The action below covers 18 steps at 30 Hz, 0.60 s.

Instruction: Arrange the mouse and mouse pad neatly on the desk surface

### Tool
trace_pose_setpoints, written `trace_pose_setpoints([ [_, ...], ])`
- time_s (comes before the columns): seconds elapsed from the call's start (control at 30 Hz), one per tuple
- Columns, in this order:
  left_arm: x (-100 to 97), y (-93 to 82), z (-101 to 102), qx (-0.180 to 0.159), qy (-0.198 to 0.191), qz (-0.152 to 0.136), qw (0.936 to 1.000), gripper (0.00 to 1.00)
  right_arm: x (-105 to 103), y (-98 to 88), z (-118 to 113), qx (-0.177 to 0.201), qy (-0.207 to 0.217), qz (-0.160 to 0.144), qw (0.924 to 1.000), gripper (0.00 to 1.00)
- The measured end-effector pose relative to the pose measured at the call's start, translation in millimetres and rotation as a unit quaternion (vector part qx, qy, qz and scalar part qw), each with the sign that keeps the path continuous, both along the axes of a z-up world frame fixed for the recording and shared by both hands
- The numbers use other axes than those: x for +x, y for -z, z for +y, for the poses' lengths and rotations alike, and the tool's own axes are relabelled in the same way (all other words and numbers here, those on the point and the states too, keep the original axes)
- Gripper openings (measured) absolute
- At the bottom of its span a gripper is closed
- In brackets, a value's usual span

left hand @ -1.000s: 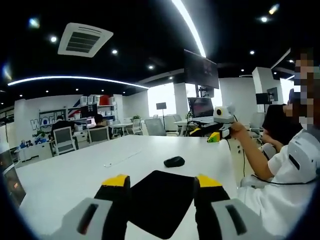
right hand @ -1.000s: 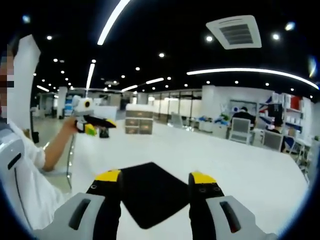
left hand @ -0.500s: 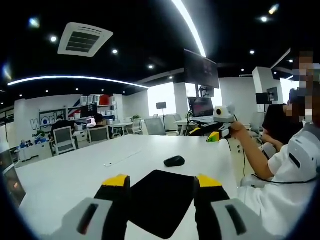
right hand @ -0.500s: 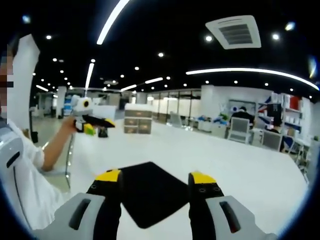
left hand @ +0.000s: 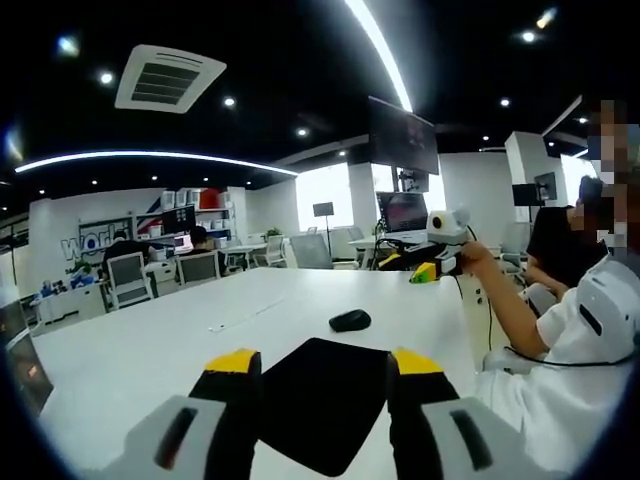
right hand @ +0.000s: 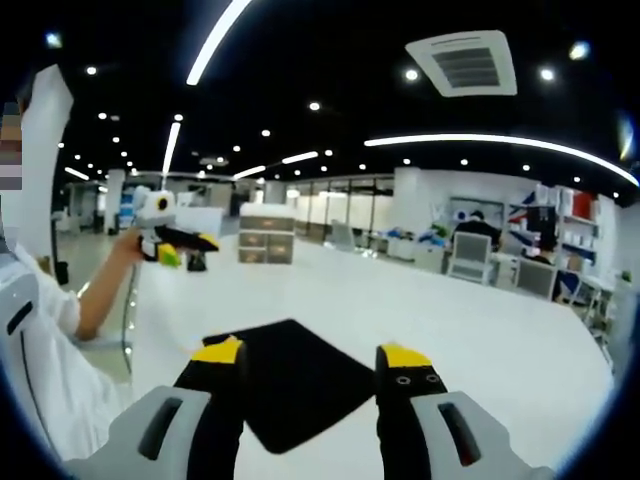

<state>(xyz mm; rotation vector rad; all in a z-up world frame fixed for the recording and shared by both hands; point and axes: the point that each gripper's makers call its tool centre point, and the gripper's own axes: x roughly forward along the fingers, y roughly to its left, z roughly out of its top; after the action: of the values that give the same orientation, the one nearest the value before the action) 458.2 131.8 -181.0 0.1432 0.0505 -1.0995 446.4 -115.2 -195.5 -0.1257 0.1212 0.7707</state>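
Observation:
A black mouse pad [left hand: 322, 400] lies on the white desk [left hand: 160, 340], just beyond my left gripper [left hand: 322, 362], which is open with nothing between its yellow-tipped jaws. A black mouse [left hand: 349, 320] sits on the desk a little past the pad's far corner. In the right gripper view the same mouse pad [right hand: 288, 385] lies ahead of my right gripper [right hand: 316, 353], also open and empty. The right gripper [left hand: 440, 247] shows in a person's hand at the right of the left gripper view, and the left gripper [right hand: 165, 238] shows held up at the left of the right gripper view.
A person in a white top [left hand: 565, 360] stands at the desk's edge. A thin white strip [left hand: 245, 316] lies on the desk. Office chairs [left hand: 128, 278], monitors [left hand: 402, 213], a drawer unit [right hand: 265, 240] and shelves stand beyond the desk.
The right gripper view has tilted slightly, so the pad and the held left gripper sit a bit lower and further left. The left gripper view is almost unchanged.

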Motion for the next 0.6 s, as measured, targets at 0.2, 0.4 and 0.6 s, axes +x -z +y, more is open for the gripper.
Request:
trace_pose_setpoints([
  [0.2,-0.2,0.6,-1.0,0.002,0.000,0.000,1.0000,0.51,7.2,3.6,-6.3,-0.004,0.014,0.001,0.9999,0.50],
  [0.4,-0.5,2.8,-3.5,0.004,0.002,0.001,1.0000,0.50,26.0,-4.5,-23.1,0.009,0.052,-0.031,0.9981,0.50],
  [0.6,-0.1,5.6,-5.0,0.006,0.003,0.004,1.0000,0.50,41.8,6.3,-33.7,0.011,0.065,-0.033,0.9973,0.52],
])
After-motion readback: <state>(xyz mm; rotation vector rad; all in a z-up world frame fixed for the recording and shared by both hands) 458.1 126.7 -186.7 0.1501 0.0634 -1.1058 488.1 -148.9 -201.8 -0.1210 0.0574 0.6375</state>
